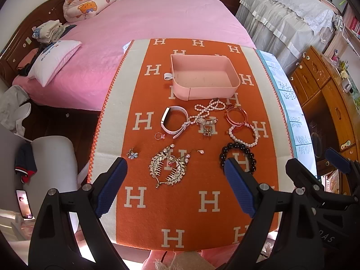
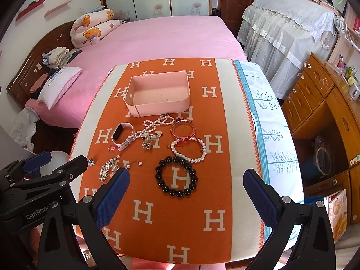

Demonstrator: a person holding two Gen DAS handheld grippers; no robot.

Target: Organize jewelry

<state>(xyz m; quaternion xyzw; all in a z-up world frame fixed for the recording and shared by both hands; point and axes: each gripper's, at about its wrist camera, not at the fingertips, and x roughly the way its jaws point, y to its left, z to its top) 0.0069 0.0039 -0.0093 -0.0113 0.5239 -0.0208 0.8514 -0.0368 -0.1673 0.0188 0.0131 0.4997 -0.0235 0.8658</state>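
A: State the gripper condition.

B: The left gripper (image 1: 175, 180) hangs above the near half of the orange H-pattern blanket (image 1: 139, 162), jaws spread wide, nothing between its blue pads. The right gripper (image 2: 186, 193) sits alongside it to the right, jaws equally wide apart and empty. Neither touches any item.

A: Locate the container.

B: The pink tray (image 1: 234, 67) stands at the far end of the blanket, open side up. Its floor is bare.

A: List the jewelry, far to near.

B: Just in front of the tray: a pearl necklace (image 1: 209, 109) in loose loops, with a small gold-tone wristwatch (image 1: 205, 120) touching its near end. Left of these lies a white smart band (image 1: 174, 121), strap buckled into a loop. Right of the necklace lie pink translucent bangles (image 1: 235, 117), stacked, and overlapping their near edge is a pearl bracelet (image 1: 243, 135) tied with red cord.

A: And the small pieces?

B: A pink-stone ring (image 1: 160, 136) lies beside the band's strap end. A small metallic piece (image 1: 208, 131) sits near the watch; its type cannot be determined. A flower-shaped piece (image 1: 132, 153) lies apart at the blanket's left border.

A: Nearest row?

B: A rhinestone leaf hair comb (image 1: 167, 168) with pearl drops lies between the left gripper's fingers in the left wrist view. The black bead bracelet (image 2: 176, 176) lies right of it, in line with the right gripper's open gap.
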